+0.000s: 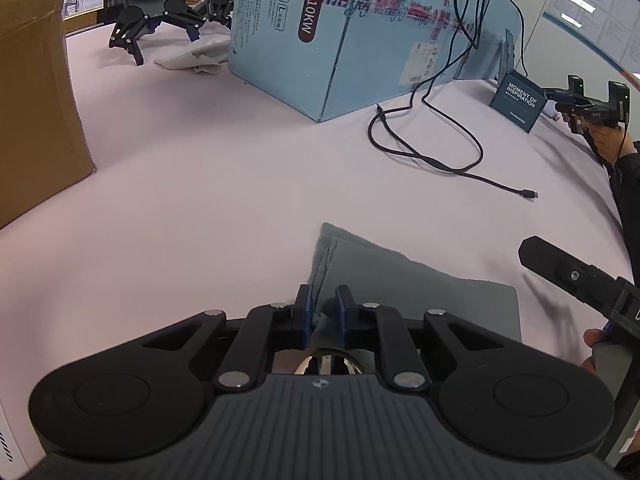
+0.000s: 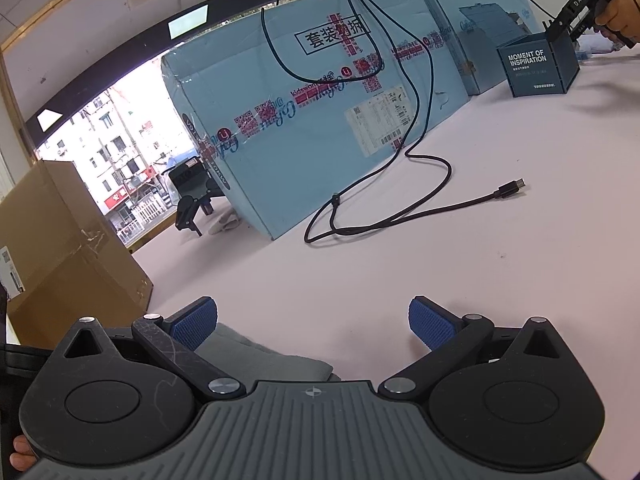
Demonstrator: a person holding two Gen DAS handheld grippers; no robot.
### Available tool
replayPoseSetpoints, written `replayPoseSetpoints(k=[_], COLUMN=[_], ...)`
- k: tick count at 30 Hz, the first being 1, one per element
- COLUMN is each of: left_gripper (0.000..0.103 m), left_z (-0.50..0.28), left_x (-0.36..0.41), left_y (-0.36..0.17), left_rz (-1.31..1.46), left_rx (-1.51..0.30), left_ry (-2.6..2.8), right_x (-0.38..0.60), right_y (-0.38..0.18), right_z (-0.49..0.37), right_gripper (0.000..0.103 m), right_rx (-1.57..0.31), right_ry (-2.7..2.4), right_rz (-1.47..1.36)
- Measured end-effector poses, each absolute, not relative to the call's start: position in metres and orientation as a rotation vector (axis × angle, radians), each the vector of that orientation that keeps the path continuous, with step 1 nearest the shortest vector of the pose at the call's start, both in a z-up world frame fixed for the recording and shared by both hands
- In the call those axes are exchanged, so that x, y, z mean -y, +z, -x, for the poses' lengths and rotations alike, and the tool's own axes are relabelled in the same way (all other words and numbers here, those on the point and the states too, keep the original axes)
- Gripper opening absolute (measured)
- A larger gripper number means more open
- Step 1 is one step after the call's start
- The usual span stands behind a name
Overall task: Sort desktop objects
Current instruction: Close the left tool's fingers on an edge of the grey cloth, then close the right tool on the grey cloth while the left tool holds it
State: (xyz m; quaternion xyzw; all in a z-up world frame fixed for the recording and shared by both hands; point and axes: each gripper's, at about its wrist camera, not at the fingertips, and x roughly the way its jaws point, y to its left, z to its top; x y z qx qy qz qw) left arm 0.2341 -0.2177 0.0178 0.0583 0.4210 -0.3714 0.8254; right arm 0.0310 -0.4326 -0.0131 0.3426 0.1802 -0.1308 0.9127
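Two low wrist views close above the table point(image 1: 200, 200), both toward the blue carton point(image 1: 360, 40)

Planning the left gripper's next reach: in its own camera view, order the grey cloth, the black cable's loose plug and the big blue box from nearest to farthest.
From the left gripper:
1. Grey cloth, pinched at the fingertips.
2. Cable plug, mid-table, right.
3. Blue box, far back, centre.

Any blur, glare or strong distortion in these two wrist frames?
Left wrist view: fisheye bends the table edges; the right gripper at the frame's right looks smeared, its shadow streaky; the grey cloth is sharp. Right wrist view: the window is overexposed; the blue carton bows; the cable stays crisp.
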Motion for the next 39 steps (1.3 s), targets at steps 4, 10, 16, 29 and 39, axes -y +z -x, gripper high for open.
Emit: replayPoseSetpoints(k=[4, 10, 16, 29, 39], left_gripper=[0.011, 0.011, 0.011, 0.011, 0.011], left_z=[-0.234, -0.232, -0.231, -0.227, -0.228], left_x=[0.219, 0.220, 0.222, 0.224, 0.224], left_y=[0.017, 0.016, 0.016, 0.015, 0.016], left_rz=[-0.131, -0.136, -0.145, -0.162, -0.145], left_rx=[-0.891, -0.887, -0.880, -0.863, -0.884], left_ry=[-0.782, -0.777, -0.774, -0.772, -0.783], right_x=[0.439, 0.449, 0.428, 0.416, 0.403], right_y=[-0.013, -0.014, -0.008, -0.015, -0.013], right_z=[-0.024, -0.017, -0.027, -0.036, -0.045], right_gripper=[0.103, 0.102, 0.099, 0.085, 0.080], right_rx=[-0.385, -0.431, -0.536, -0.549, -0.552], right_ry=[-0.273, -0.284, -0.240, -0.095, -0.034], right_rz=[-0.767, -0.856, -0.738, -0.826, -0.751])
